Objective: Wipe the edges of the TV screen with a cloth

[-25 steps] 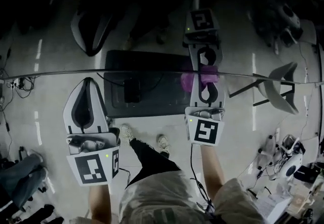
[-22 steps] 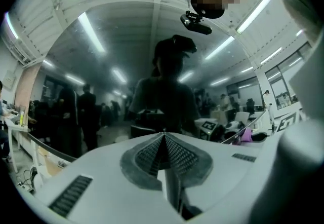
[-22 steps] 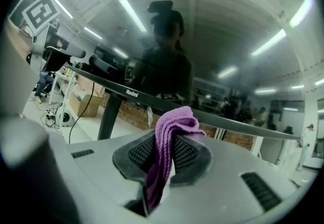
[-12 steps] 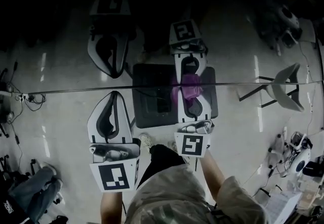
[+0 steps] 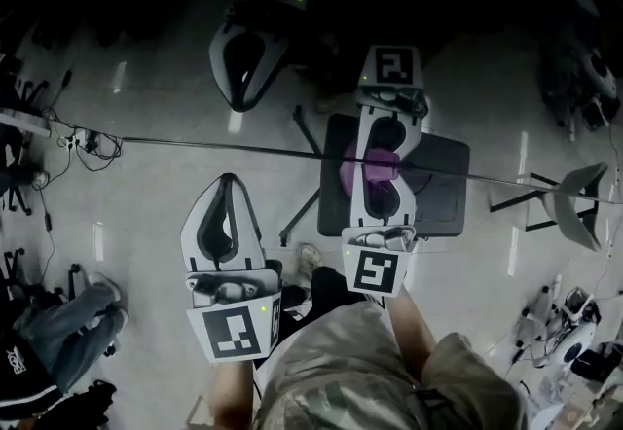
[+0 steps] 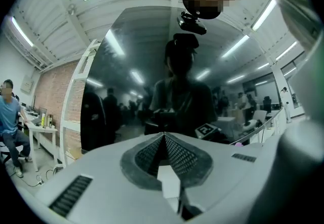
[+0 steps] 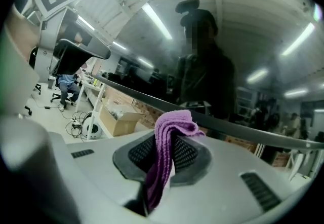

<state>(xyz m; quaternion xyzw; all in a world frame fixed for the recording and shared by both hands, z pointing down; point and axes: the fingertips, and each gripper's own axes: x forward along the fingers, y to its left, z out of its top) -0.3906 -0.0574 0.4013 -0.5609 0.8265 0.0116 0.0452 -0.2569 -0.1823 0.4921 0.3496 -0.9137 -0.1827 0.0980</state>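
Up top on head view: right claw point(image 5: 381, 163) is clenched on the purple cloth point(image 5: 362, 170), which sits right at the TV screen's top edge point(image 5: 214, 146). Left claw point(image 5: 228, 183) hangs just below that edge, off to the left.

Left gripper view: left claw point(image 6: 163, 139) is closed tight with nothing in it, dark screen glass point(image 6: 126, 66) ahead.

Right gripper view: cloth point(image 7: 169, 126) is bunched between my jaws, close to the edge point(image 7: 243, 128). I'd go with light, steady pressure and slide along the edge, off the glass. Chair point(image 5: 582, 187) and floor cables point(image 5: 90, 140) are well clear; only my left claw looks near the path.

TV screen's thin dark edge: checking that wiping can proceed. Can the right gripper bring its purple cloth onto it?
Probably yes. The right gripper, shut on the purple knitted cloth, is right at the TV screen's thin dark edge, with nothing between them.
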